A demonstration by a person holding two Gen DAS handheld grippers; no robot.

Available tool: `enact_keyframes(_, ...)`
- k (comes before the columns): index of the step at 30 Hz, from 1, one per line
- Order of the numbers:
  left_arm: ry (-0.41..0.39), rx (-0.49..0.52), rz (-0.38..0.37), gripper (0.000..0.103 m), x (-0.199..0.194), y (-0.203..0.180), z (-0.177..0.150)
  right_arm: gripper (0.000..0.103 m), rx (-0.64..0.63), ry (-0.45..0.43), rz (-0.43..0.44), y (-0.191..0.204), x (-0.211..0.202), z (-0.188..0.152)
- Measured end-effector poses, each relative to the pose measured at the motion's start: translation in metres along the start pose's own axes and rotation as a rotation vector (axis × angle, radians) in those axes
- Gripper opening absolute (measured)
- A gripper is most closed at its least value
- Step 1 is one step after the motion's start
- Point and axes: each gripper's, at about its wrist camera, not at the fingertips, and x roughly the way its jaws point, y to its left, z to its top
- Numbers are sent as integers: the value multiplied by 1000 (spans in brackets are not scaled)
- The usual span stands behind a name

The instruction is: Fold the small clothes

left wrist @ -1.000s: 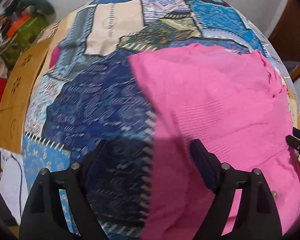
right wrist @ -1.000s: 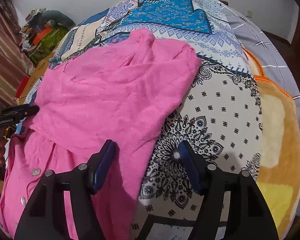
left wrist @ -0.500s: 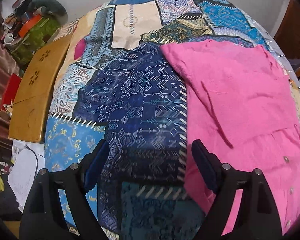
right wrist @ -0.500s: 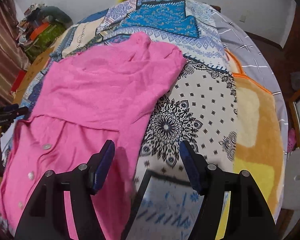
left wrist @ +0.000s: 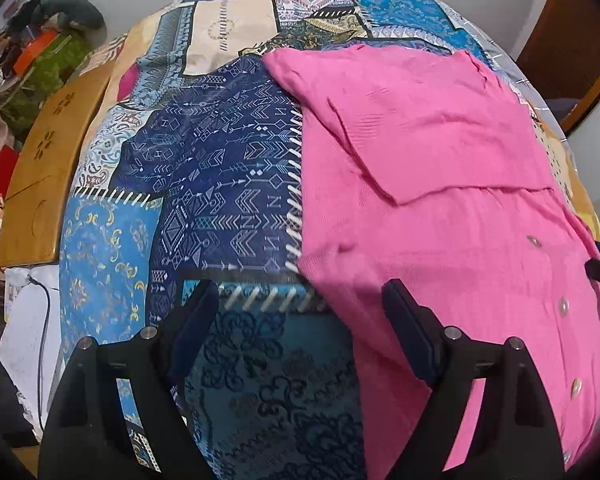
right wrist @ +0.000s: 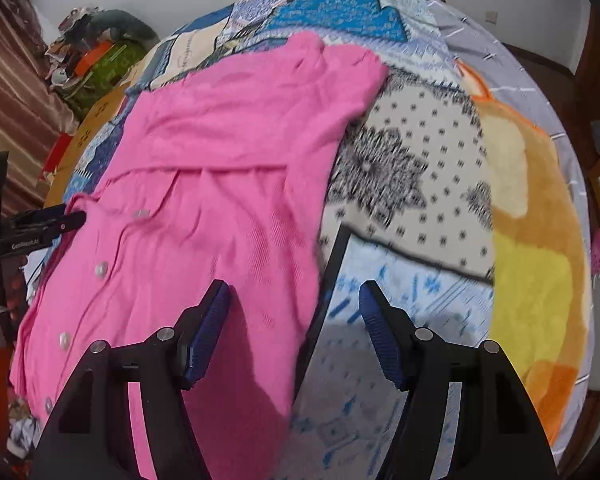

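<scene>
A pink buttoned garment point(left wrist: 440, 184) lies spread on a patchwork bedspread point(left wrist: 204, 168), its far part folded over toward me. It also shows in the right wrist view point(right wrist: 220, 168). My left gripper point(left wrist: 300, 304) is open and empty, above the garment's near left edge. My right gripper point(right wrist: 294, 300) is open and empty, above the garment's near right edge. The tip of the left gripper shows at the left of the right wrist view point(right wrist: 48, 220).
The bedspread point(right wrist: 412, 184) covers a bed with an orange and yellow blanket point(right wrist: 532, 216) on the right. A wooden board point(left wrist: 40, 176) lies beside the bed on the left. Cluttered bags point(left wrist: 40, 56) stand at the far left.
Both grippers have pulled back toward me and risen, so more of the bed and garment shows. The garment's buttoned lower half has come into view. Both stayed open.
</scene>
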Motion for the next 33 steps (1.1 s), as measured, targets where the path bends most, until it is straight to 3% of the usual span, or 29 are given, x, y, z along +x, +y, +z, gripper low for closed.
enact_keyframes(4,-9,-23,-40,78,-5,4,-9,65,-9,-26,9,5,-2,-6)
enact_keyframes(6,-7,-34,-65,64,-6,5,-10,62,-17,-34,17,8,-2,-6)
enact_keyframes(7,-6,-37,-82,61,-6,4,-11,56,-28,-40,17,11,-1,-7)
enact_keyframes(10,-10,-31,-119,38,-7,0,-11,38,-57,-54,31,18,-1,-7)
enact_keyframes(12,-11,-25,-134,16,-7,-4,-9,22,-69,-62,33,21,0,-7)
enact_keyframes(13,-12,-22,-144,11,-6,-6,-8,10,-73,-67,34,22,0,-6)
enact_keyframes(14,-13,-21,-145,8,-6,-7,-6,8,-75,-70,43,21,0,-4)
enact_keyframes(19,-74,-14,-137,5,-16,-8,4,6,-105,-118,33,25,-4,4)
enact_keyframes(26,-185,-24,-117,3,-40,2,33,6,-135,-213,9,30,-16,44)
enact_keyframes(33,-206,-21,-65,3,-25,8,68,6,-164,-258,-53,31,-8,84)
